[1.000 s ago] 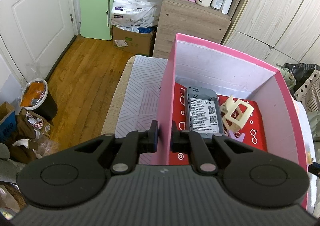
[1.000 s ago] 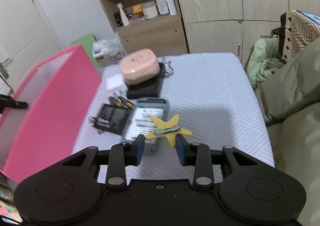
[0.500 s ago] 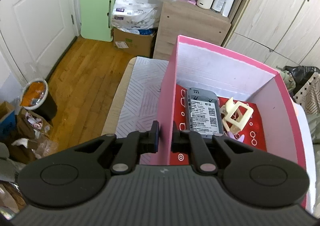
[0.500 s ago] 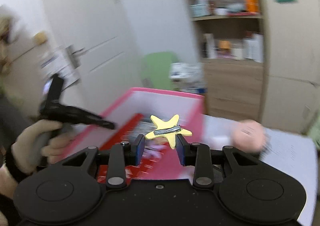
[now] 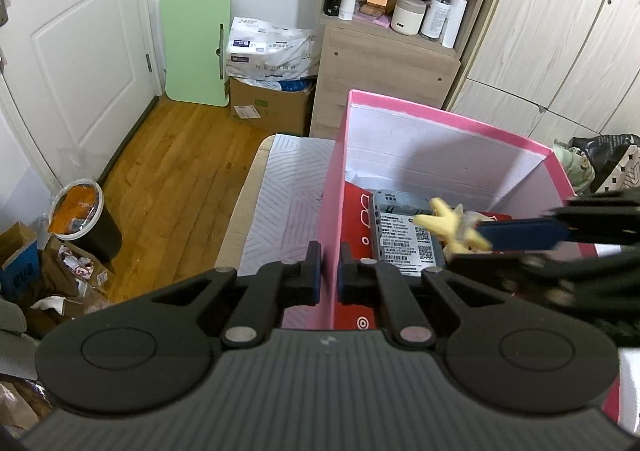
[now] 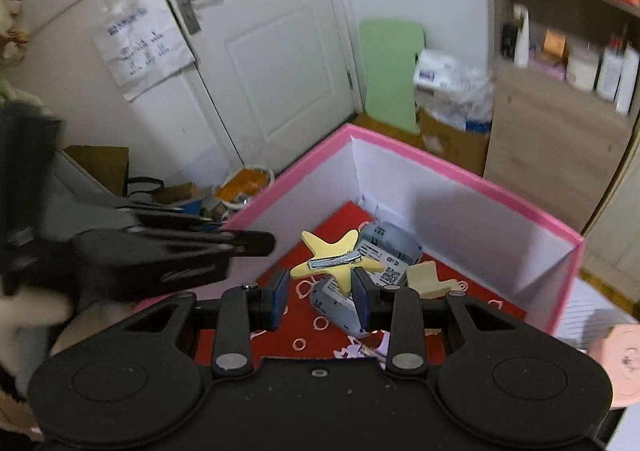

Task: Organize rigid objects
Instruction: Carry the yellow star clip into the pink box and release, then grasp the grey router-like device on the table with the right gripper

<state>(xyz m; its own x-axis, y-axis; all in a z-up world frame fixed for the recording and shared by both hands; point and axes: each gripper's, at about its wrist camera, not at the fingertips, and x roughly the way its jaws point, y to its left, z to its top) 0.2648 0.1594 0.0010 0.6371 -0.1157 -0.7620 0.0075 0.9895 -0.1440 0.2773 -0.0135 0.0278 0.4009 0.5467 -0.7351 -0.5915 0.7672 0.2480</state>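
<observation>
Since a moment ago my right gripper (image 6: 319, 291) has swung over the pink box (image 5: 440, 119), jaws gripping the yellow star clip (image 6: 334, 260) (blurred from the left). Left gripper (image 5: 329, 277) pinches the box's near-left wall, hiding part of the grey device (image 5: 404, 239).

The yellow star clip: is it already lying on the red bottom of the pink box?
No, the yellow star clip is held in the right claw, up in the air above the grey device inside the pink box.
</observation>
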